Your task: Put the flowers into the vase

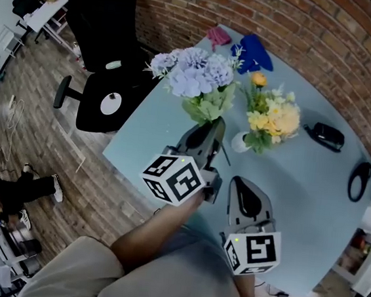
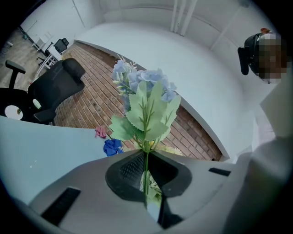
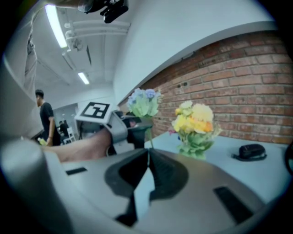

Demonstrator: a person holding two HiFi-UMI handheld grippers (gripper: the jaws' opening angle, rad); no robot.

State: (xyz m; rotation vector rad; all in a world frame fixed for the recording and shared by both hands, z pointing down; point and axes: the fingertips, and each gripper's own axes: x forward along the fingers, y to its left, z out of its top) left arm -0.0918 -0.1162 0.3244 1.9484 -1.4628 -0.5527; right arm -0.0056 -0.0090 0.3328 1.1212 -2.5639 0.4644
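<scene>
My left gripper [image 1: 219, 124] is shut on the green stem of a bunch of pale blue flowers [image 1: 193, 73], held above the light blue table [image 1: 172, 150]. In the left gripper view the blue flowers [image 2: 139, 84] rise straight up from between the jaws [image 2: 145, 157]. A small white vase [image 1: 240, 142] stands just right of the left gripper, with yellow and orange flowers [image 1: 273, 114] in it. My right gripper [image 1: 243, 183] hovers nearer the front, shut and empty. In the right gripper view the yellow flowers [image 3: 196, 122] stand ahead, and the left gripper [image 3: 137, 125] holds the blue flowers [image 3: 144, 103] to their left.
A blue cloth [image 1: 252, 51] and a pink one [image 1: 218, 34] lie at the table's far edge. A black device [image 1: 326, 135] and a black loop [image 1: 359, 180] sit on the right. A black office chair [image 1: 107, 50] stands left of the table. A brick wall [image 1: 353, 57] runs behind.
</scene>
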